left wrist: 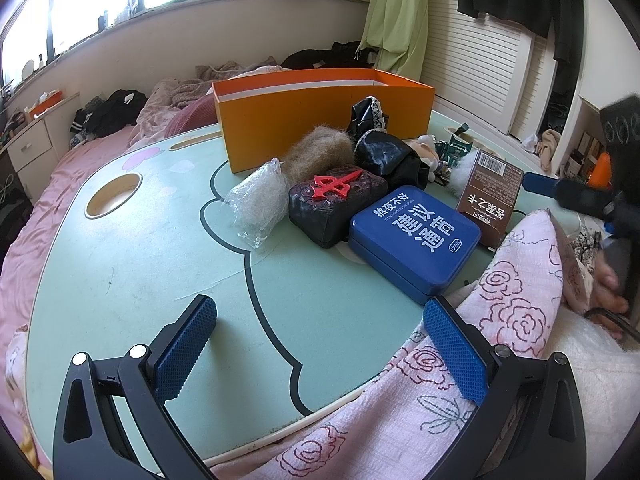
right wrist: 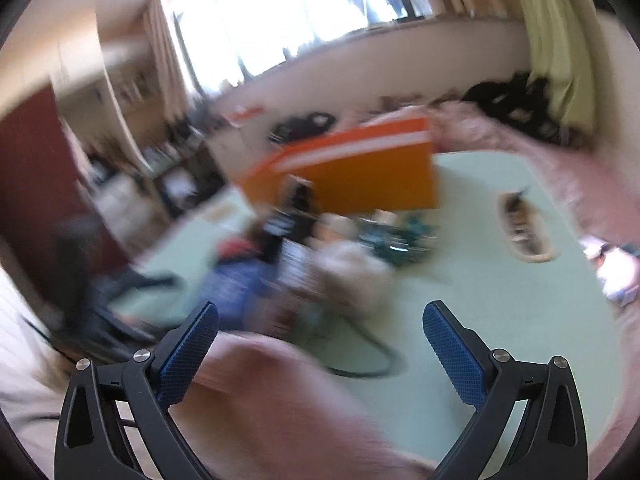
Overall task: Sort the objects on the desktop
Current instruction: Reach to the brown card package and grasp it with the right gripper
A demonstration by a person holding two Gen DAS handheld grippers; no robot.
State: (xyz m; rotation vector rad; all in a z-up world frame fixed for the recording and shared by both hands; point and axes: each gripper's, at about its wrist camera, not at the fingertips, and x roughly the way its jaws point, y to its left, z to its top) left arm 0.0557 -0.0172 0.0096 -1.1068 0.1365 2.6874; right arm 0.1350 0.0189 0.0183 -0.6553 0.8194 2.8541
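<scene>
- Green table point(left wrist: 160, 264) is set over a pink bed point(left wrist: 60, 184); window and curtains are seen behind.
- Orange box point(left wrist: 320, 128) stands upright at the table's far side.
- Clutter is piled in front of the box: blue tin point(left wrist: 414, 240), black block w/ red mark point(left wrist: 336, 204), plastic bag point(left wrist: 256, 200), brown fur point(left wrist: 320, 152), brown carton point(left wrist: 490, 196).
- Left gripper point(left wrist: 320, 356) is held wide open, nothing gripped, near the table's front edge.
- Right gripper point(right wrist: 320, 360) is spread wide, empty; right view is badly blurred.
- Pink floral cloth point(left wrist: 500, 320) covers the near-right edge beside the tin.
</scene>
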